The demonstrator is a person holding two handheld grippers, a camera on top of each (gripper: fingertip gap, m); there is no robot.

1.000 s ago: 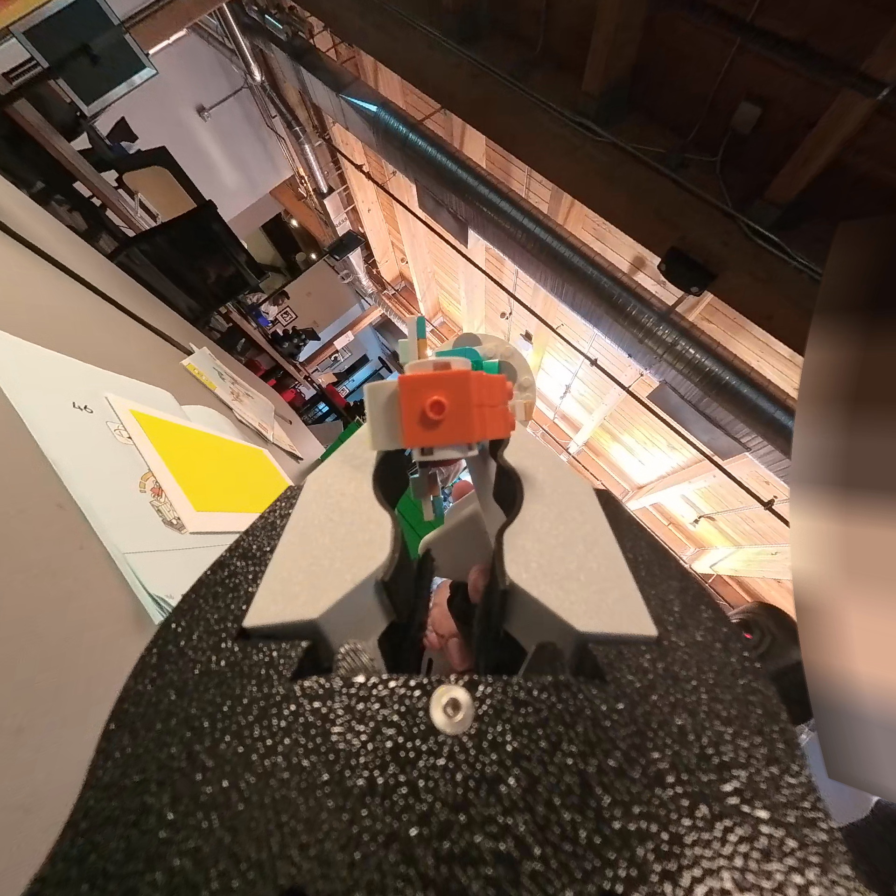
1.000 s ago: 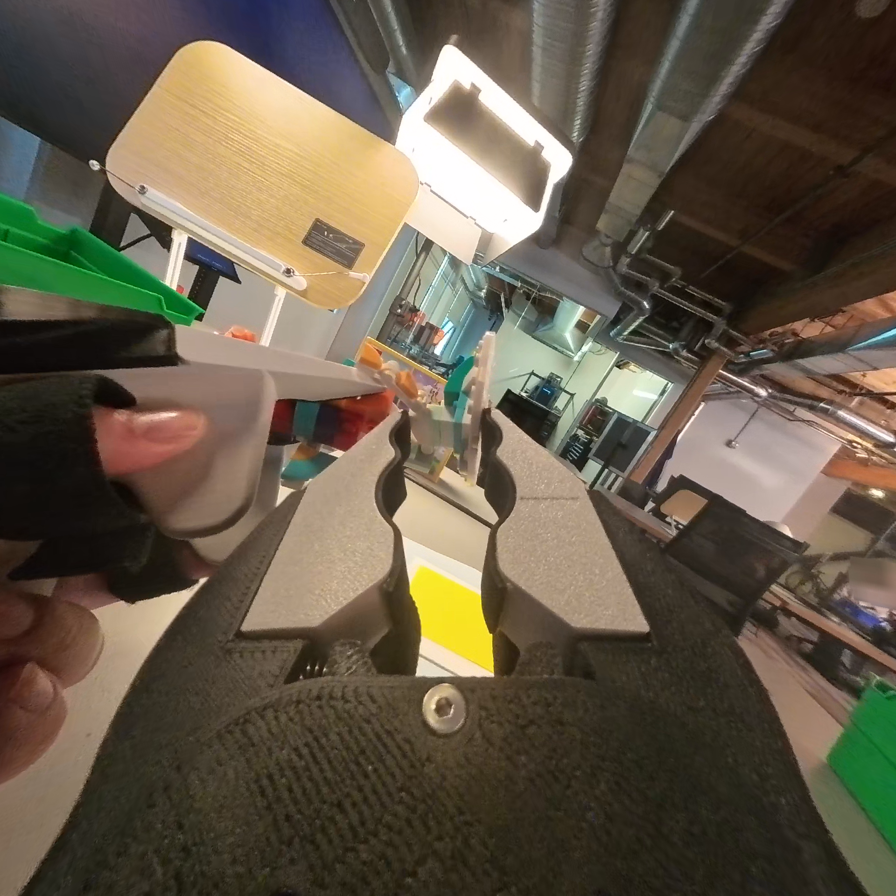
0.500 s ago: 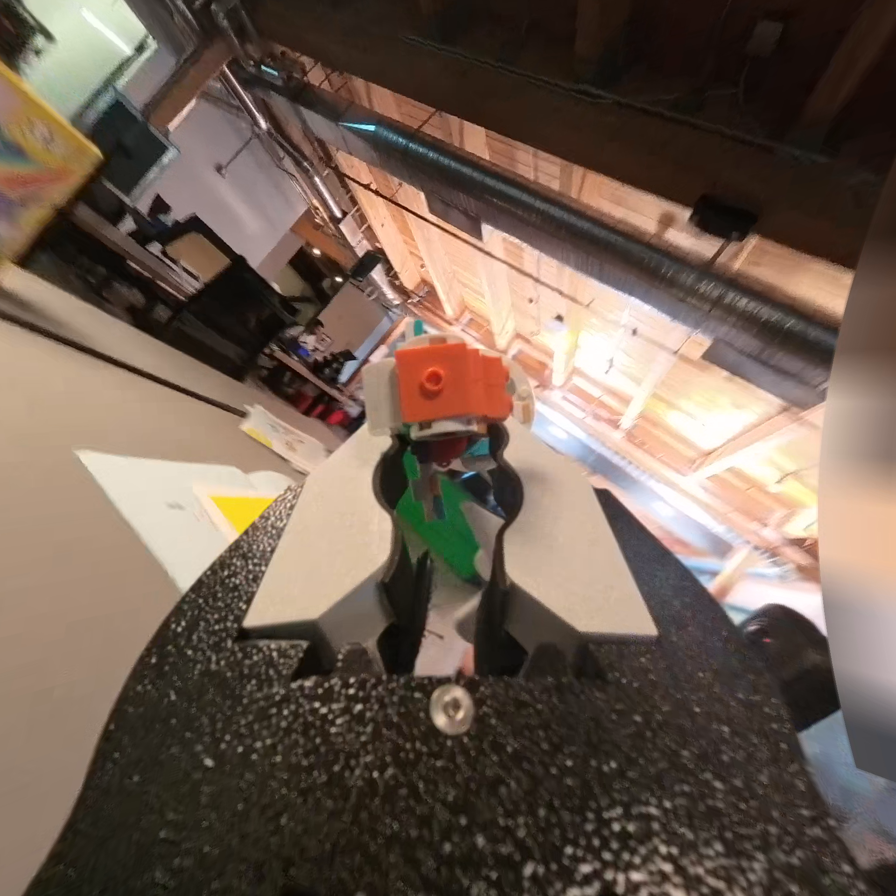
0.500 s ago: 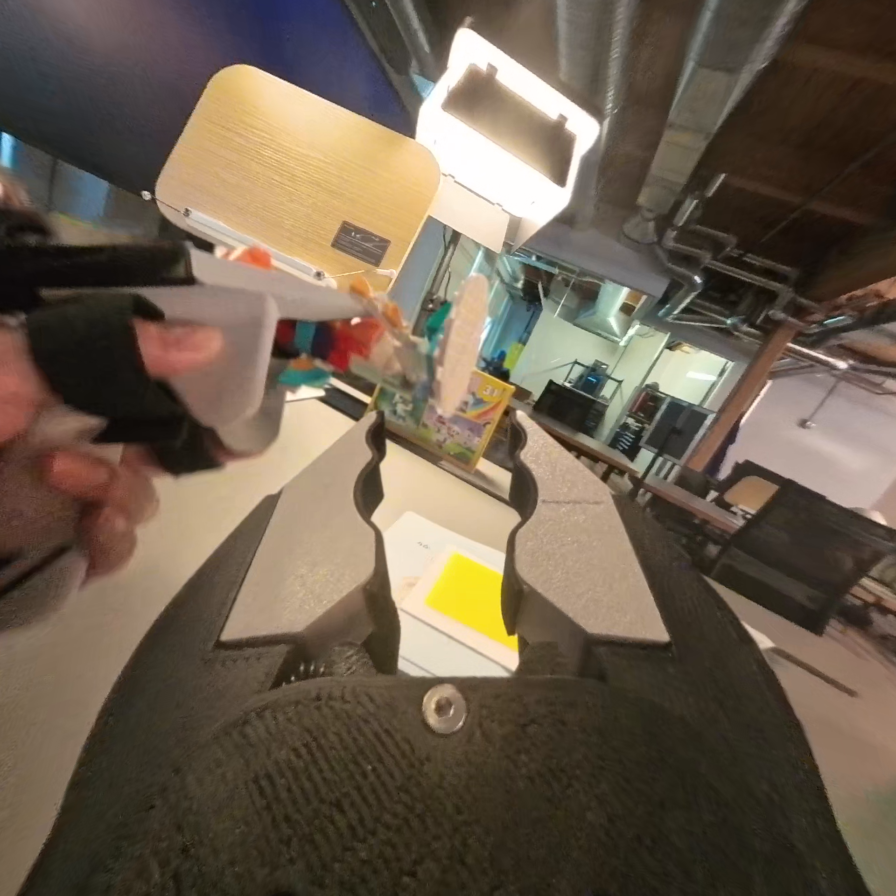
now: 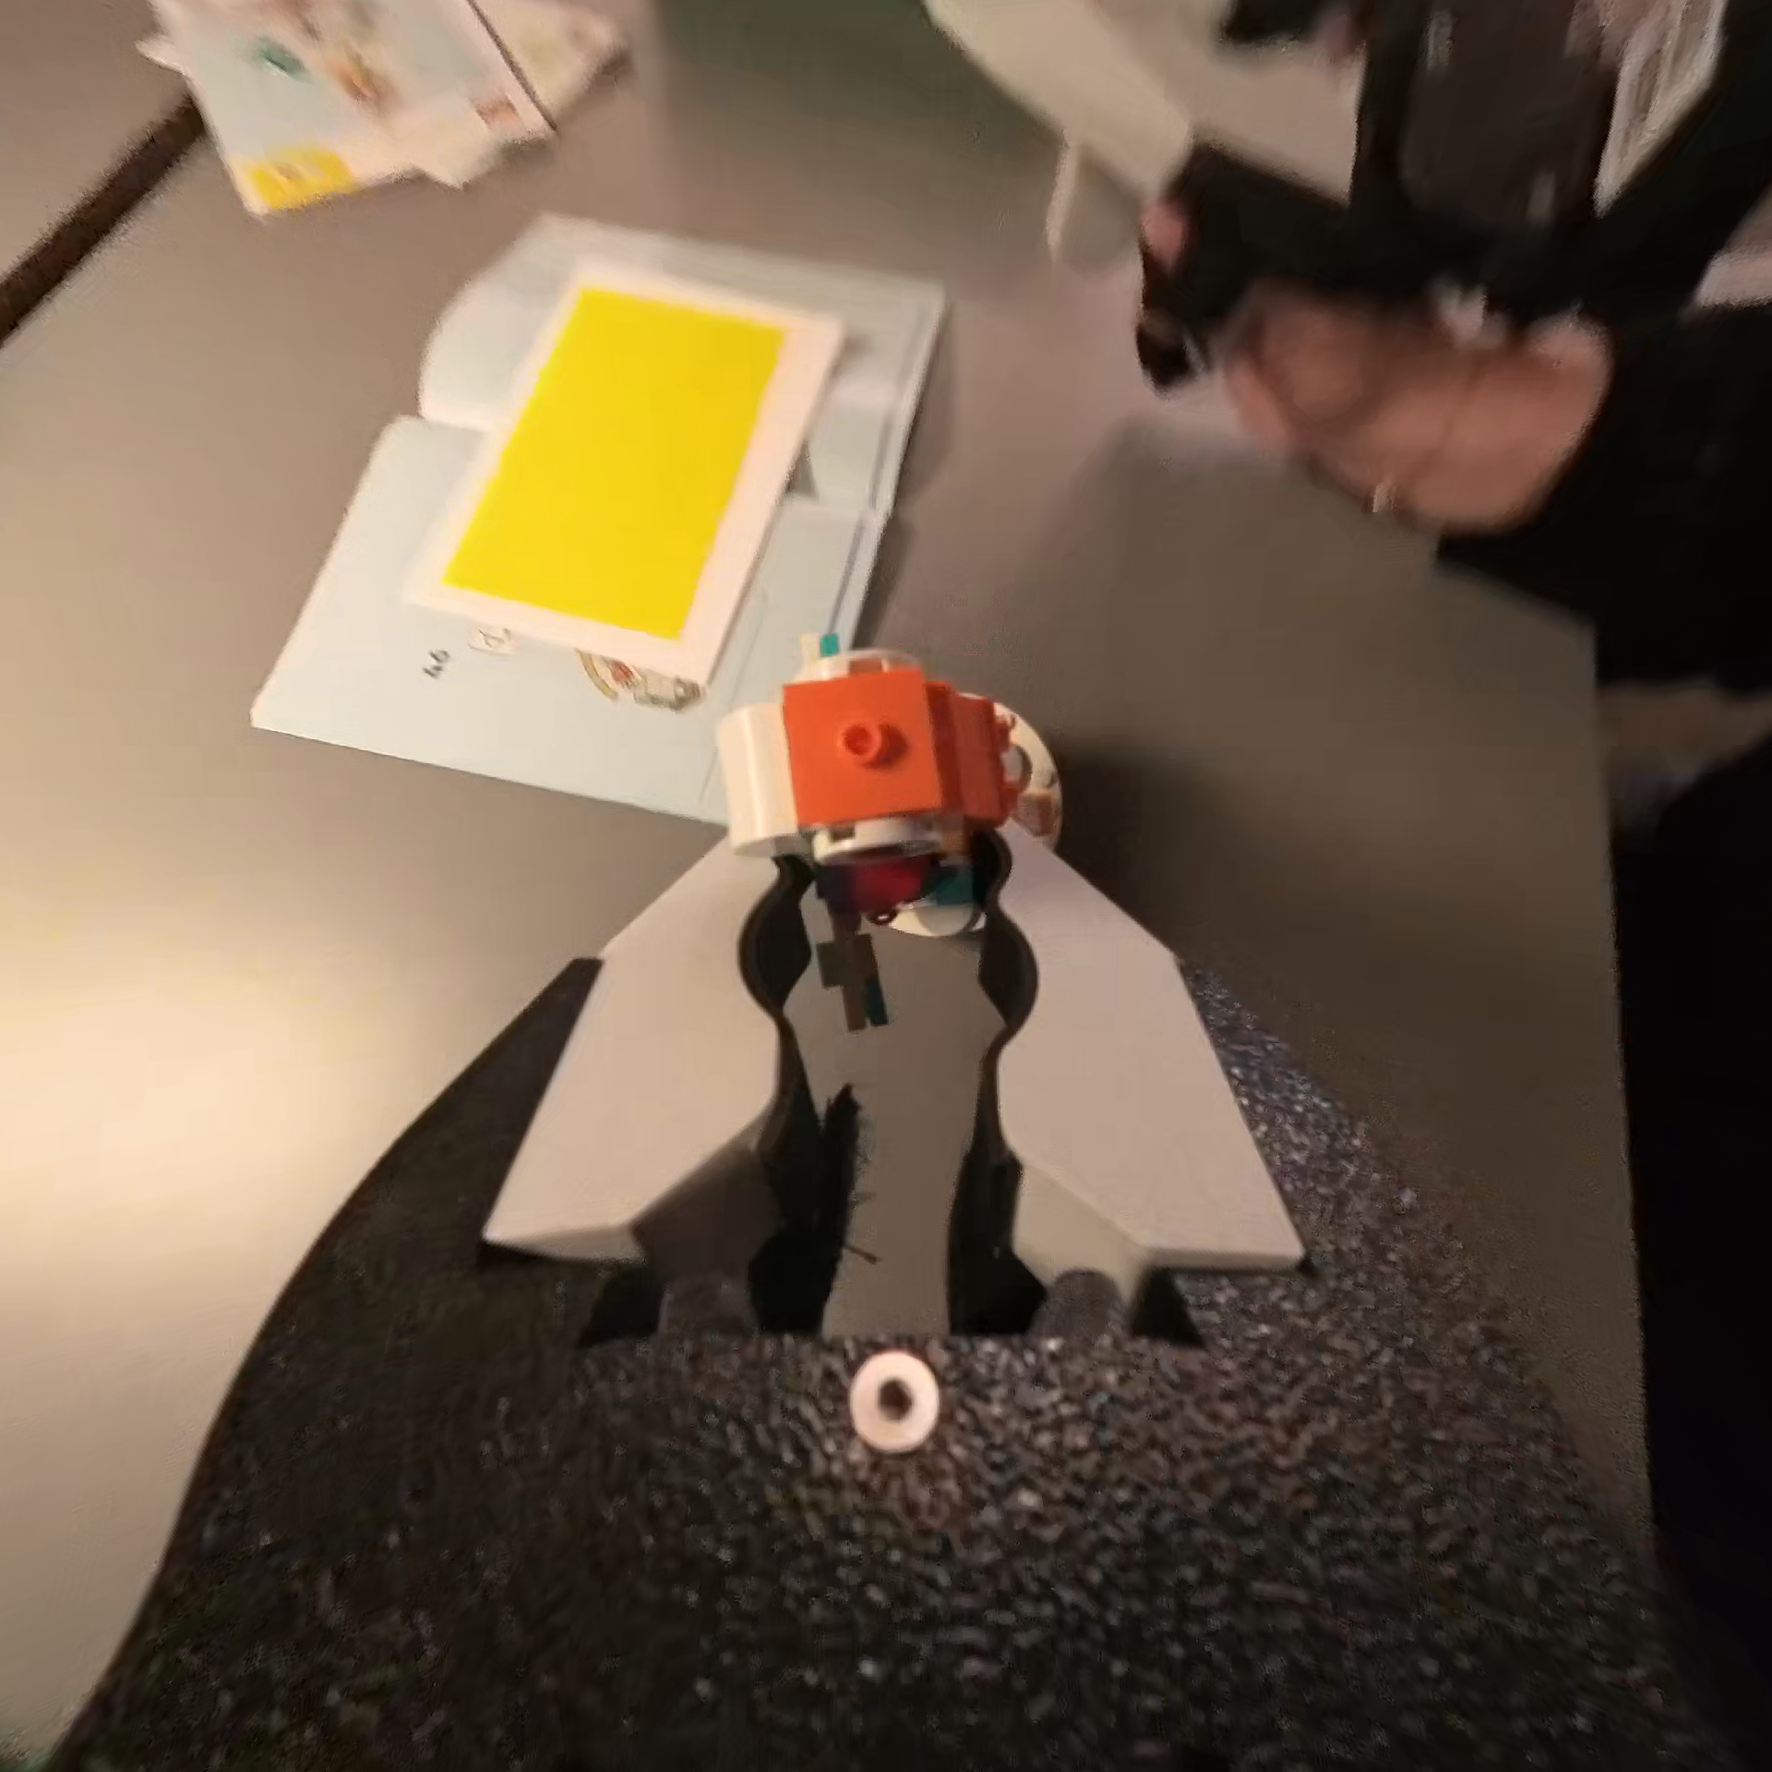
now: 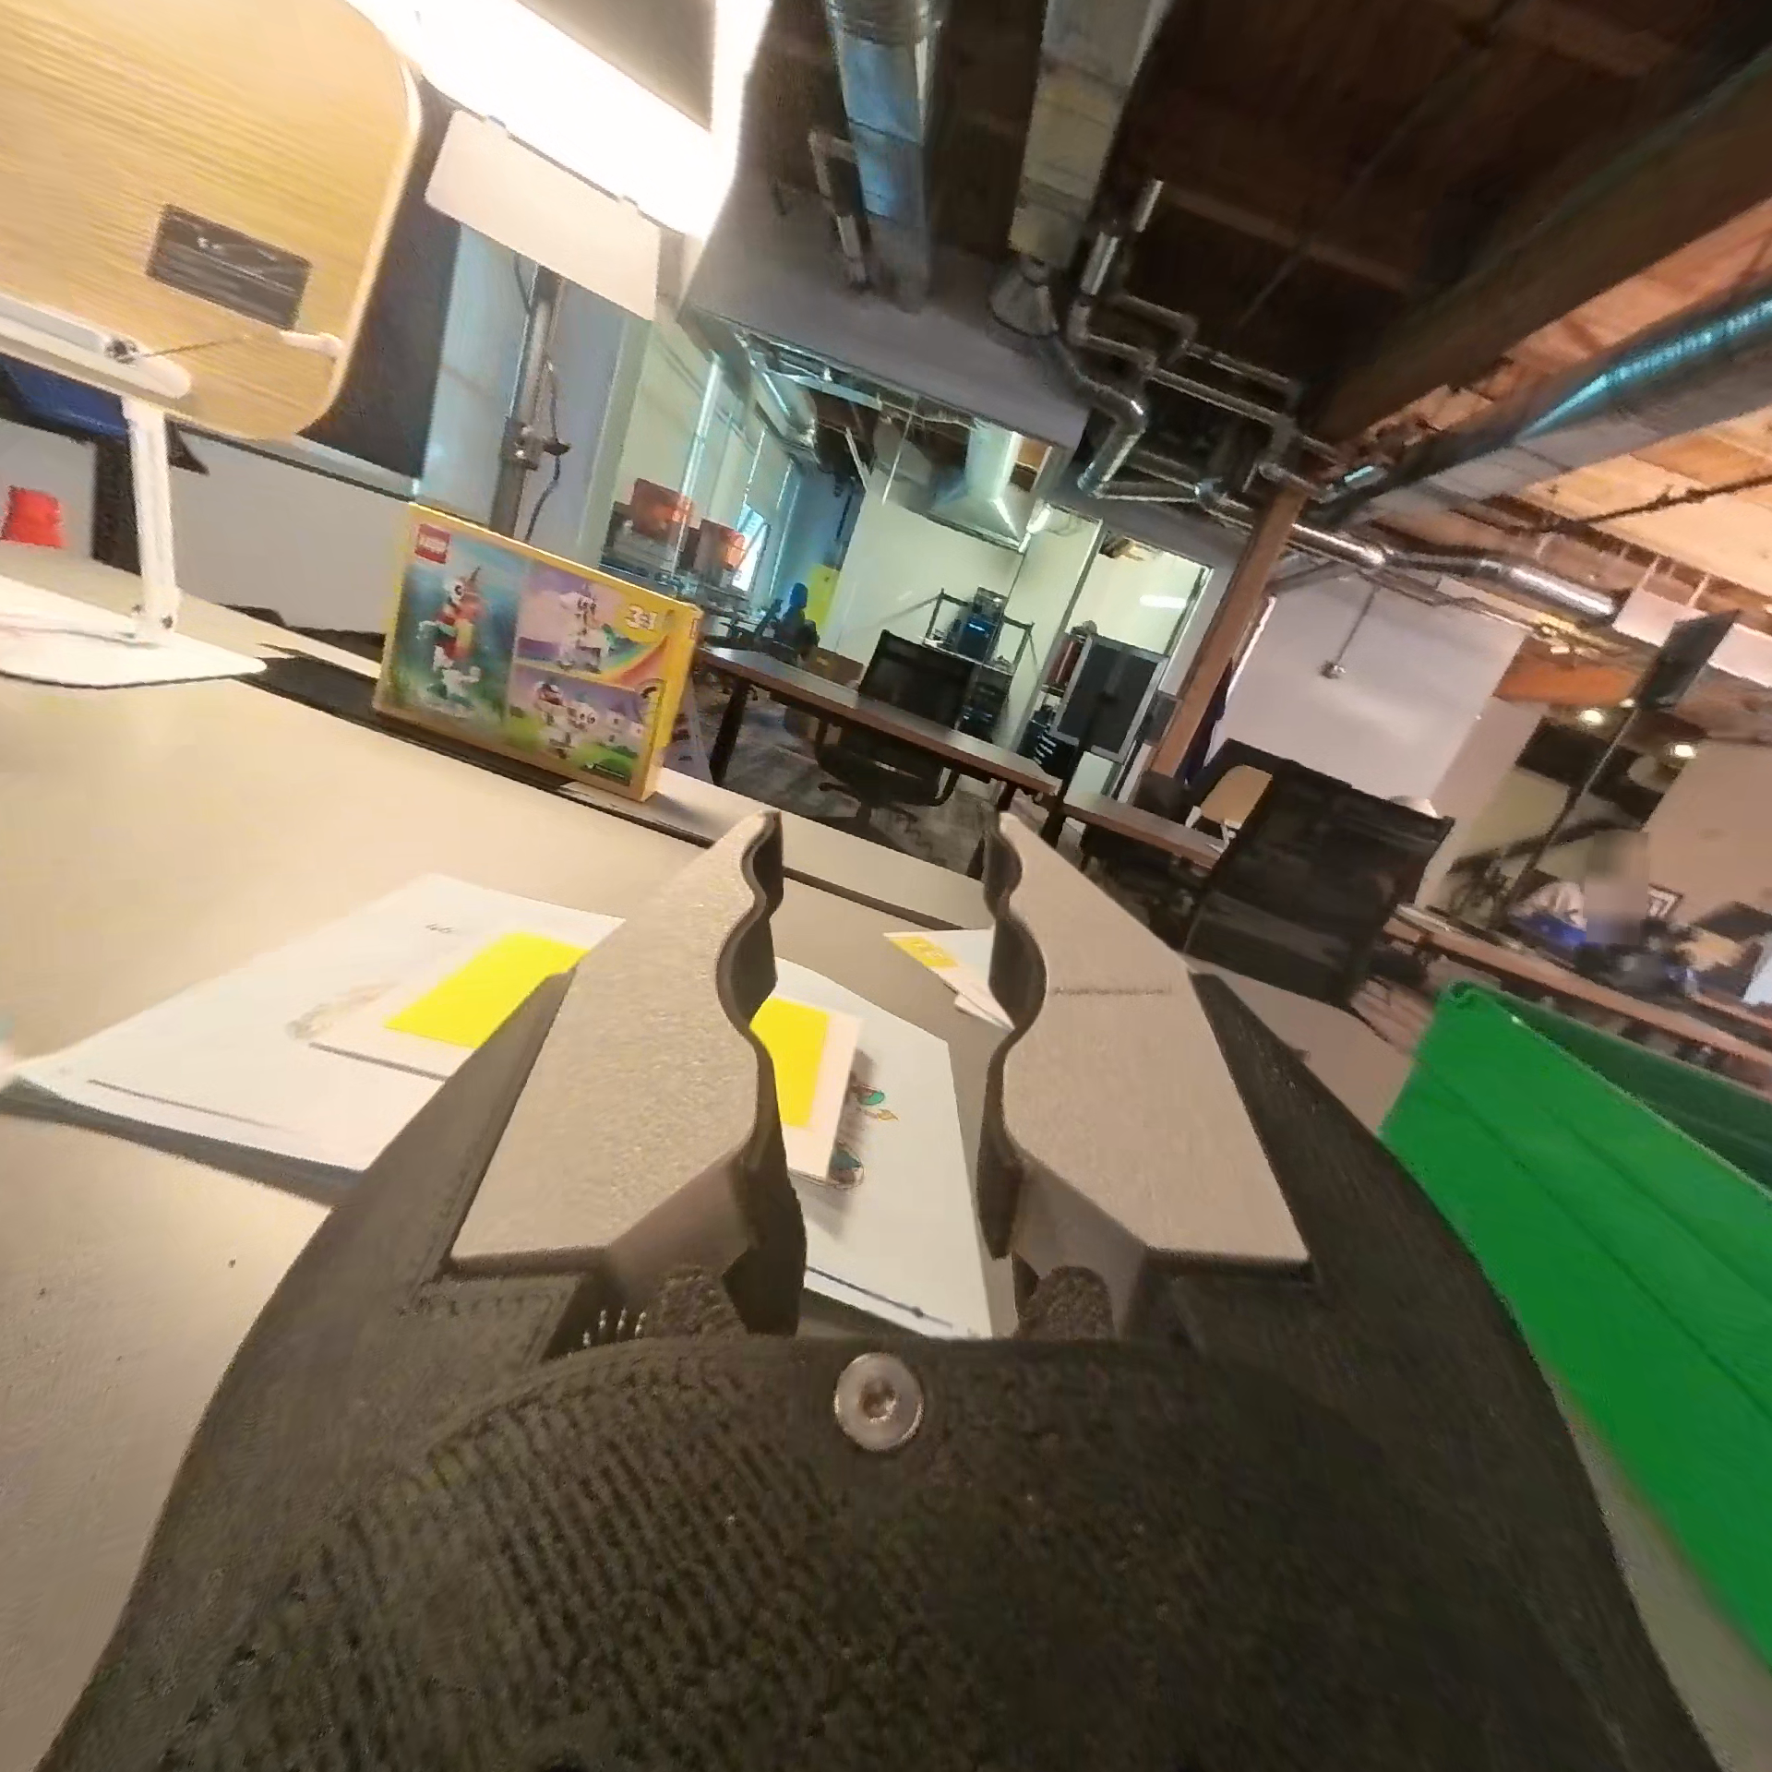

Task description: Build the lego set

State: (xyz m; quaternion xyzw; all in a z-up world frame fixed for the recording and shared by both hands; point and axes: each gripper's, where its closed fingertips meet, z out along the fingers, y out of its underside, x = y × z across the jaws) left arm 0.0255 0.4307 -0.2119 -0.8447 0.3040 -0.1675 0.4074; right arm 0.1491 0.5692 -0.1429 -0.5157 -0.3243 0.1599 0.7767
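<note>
the left gripper [image 5: 882, 863] pinches a small lego build [image 5: 863, 767] at its fingertips – orange and white bricks – held above a grey table [image 5: 192, 911]. an open instruction booklet [image 5: 614, 594] with a yellow card [image 5: 614, 470] on it lies just beyond. the right gripper [image 6: 882, 853] is spread apart and holds nothing, low over the same table; a green bin [image 6: 1582, 1199] sits to its right, a lego box [image 6: 537, 662] stands farther off – beyond, desks, chairs and ceiling ducts.
</note>
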